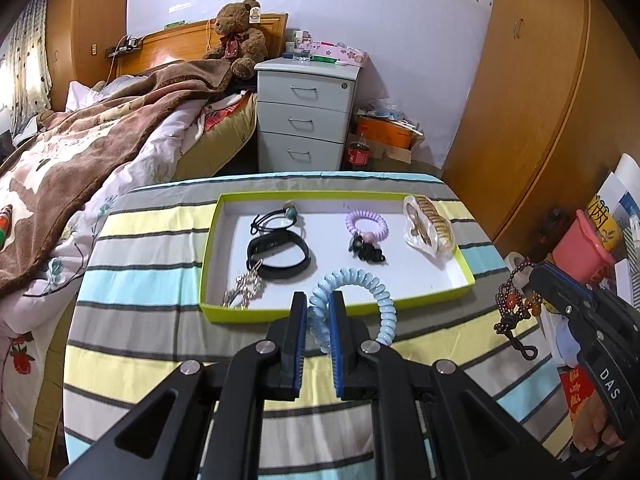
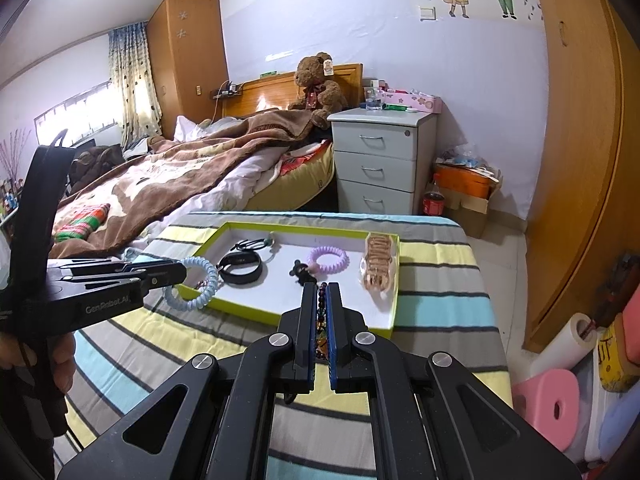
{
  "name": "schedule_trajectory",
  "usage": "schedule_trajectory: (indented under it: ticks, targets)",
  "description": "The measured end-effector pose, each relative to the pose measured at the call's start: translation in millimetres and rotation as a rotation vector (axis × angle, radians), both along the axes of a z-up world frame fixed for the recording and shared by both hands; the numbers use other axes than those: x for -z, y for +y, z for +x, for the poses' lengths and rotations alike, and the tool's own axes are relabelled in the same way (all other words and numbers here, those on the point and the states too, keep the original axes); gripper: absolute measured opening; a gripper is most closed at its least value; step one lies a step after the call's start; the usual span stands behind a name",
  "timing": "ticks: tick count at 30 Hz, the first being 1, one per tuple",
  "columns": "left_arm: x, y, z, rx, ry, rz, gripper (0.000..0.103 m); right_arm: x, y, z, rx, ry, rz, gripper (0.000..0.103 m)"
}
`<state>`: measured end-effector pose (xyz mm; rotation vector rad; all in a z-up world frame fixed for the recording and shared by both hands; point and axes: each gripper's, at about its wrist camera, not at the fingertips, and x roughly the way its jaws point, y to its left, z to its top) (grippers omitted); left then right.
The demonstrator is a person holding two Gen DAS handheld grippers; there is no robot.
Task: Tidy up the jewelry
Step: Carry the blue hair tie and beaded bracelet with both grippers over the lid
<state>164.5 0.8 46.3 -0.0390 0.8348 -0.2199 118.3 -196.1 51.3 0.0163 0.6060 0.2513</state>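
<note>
Item 1 — left gripper (image 1: 318,312): jaws nearly closed, pinching one side of a pale blue coil bracelet (image 1: 372,286); the rest of the loop arches free to the right, held above the near edge of the tray (image 1: 466,270). In the right wrist view the same bracelet (image 2: 200,280) hangs from the gripper's tip at the tray's near left corner.

Item 2 — right gripper (image 2: 321,300): jaws nearly closed on a dark beaded bracelet (image 2: 321,312), the beads running down the gap between the pads. From the left wrist view the bracelet (image 1: 514,308) dangles below the fingers (image 1: 560,292), with amber beads and a black cord tail, off the table's right edge.

Item 3 — tray, shallow, white floor, lime-green rim, resting on a striped cloth (image 1: 160,344). Contents:
- black hair tie with a green bead (image 1: 276,218), far left;
- black wristband (image 1: 279,254), just in front of the hair tie;
- silver chain (image 1: 244,290), near left corner, overlapping the wristband's edge;
- lilac coil hair tie (image 1: 366,224), centre, with a small black charm (image 1: 366,250) touching it;
- gold-toned bracelet in clear wrap (image 1: 428,224), far right, lying partly over the rim.
</note>
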Motion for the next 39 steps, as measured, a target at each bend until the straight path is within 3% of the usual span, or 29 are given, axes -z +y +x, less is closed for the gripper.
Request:
schedule_trajectory:
  ticks: [18, 29, 39]
  targets:
    - [-4.7, -14.2, 71.3, 0.012, 0.003, -0.033, 0.011, 7.1, 14.5, 59.6, -0.01, 0.033, 0.005, 0.004]
    - [29.1, -26.2, 123.2, -0.002, 0.085, -0.028, 0.012, 36.0, 15.7, 87.0, -0.012, 0.093, 0.004, 0.004]
    - [54.9, -34.9, 143.1, -0.003, 0.144, -0.01, 0.012, 50.0, 19.3, 95.9, -0.035, 0.128, 0.004, 0.004]
